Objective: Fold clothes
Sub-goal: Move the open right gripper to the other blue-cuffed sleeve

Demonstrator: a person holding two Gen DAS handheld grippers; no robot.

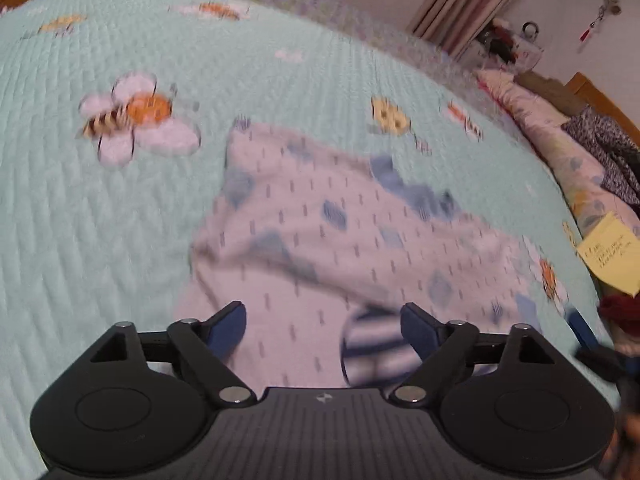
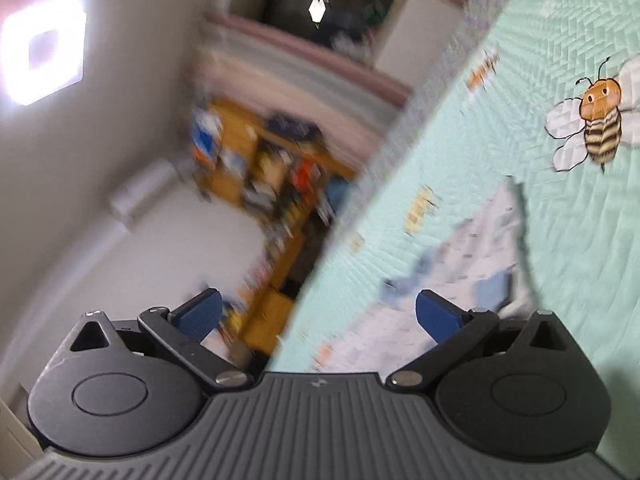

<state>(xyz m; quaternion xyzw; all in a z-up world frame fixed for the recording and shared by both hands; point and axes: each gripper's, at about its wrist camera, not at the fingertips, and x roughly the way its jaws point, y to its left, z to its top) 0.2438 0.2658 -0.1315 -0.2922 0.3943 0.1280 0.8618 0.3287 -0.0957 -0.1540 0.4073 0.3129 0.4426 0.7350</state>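
yellow note (image 1: 610,256) and pillow (image 1: 560,160) lie beside garment (image 1: 320,232) on quilt (image 1: 100,220).

The left gripper (image 1: 323,330) points steeply down at the bed, its jaws spread wide; the blue pads (image 1: 228,330) stand well apart and press on nothing, though cloth lies below and between them. The right gripper (image 2: 318,318) is rolled hard over, so the bed's edge runs as a slant through its view, and it points nearly level past that edge towards the room. Its jaws are spread as wide, blue pads (image 2: 200,314) far apart, nothing gripped. Both views are smeared with motion blur
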